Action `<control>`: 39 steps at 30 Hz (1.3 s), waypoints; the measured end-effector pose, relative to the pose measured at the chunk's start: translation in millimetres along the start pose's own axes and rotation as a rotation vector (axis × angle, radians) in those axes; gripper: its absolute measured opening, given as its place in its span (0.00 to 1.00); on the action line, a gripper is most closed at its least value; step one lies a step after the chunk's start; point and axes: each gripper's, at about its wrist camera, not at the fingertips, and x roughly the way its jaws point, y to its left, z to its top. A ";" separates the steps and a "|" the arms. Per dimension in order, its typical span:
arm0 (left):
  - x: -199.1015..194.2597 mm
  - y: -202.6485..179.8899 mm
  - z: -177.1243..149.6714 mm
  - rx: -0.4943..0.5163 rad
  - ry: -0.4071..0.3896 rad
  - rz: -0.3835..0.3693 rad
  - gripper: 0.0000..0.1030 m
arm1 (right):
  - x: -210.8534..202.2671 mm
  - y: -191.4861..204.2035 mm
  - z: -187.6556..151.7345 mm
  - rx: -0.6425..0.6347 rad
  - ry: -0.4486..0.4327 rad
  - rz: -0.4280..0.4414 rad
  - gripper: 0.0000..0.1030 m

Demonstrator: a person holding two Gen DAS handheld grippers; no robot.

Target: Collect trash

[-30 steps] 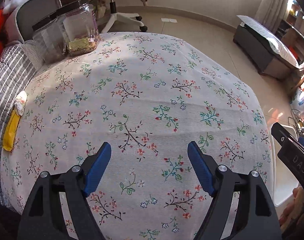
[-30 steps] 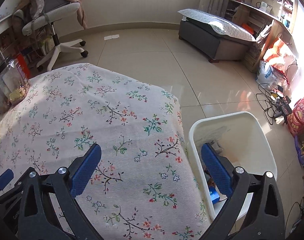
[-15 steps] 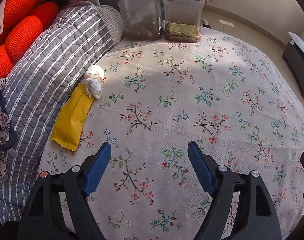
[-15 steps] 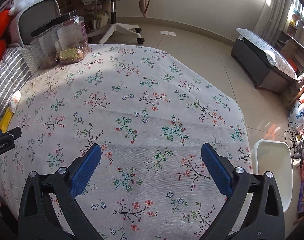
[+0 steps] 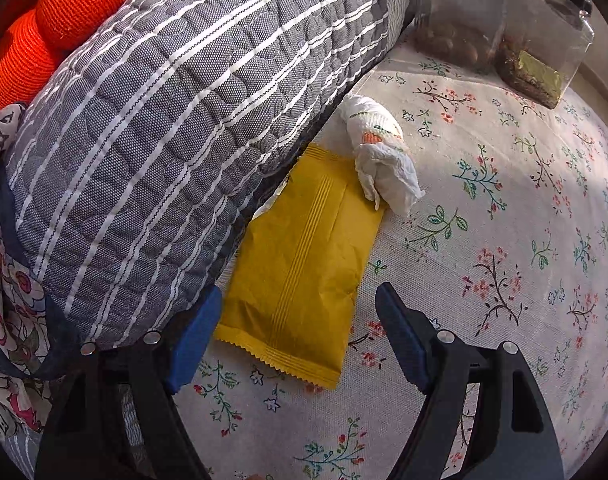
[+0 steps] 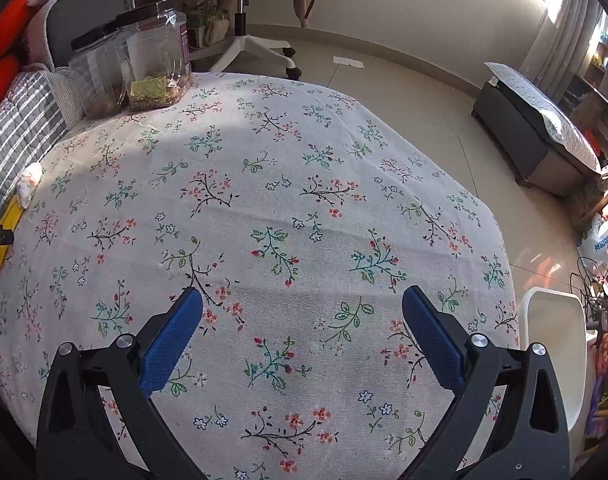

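Since the earlier frames the left gripper has swung across the flowered tablecloth to the cushion side, and the right gripper has turned from the white bin toward mid-table. Step in hand: reaching for trash. The yellow wrapper lies flat beside the cushion, the crumpled tissue touching its far end. Both grippers point steeply down, fingers spread, holding nothing. Next, judged: lower the left and pinch the wrapper's near edge.

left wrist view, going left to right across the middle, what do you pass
orange knit cushion → grey striped quilted cushion → yellow wrapper → crumpled paper towel → clear jar with a gold packet
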 end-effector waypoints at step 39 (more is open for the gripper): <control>-174.6 6.7 7.7 -0.056 -0.505 -0.609 0.26 | 55.4 245.7 107.1 -0.141 0.076 0.503 0.93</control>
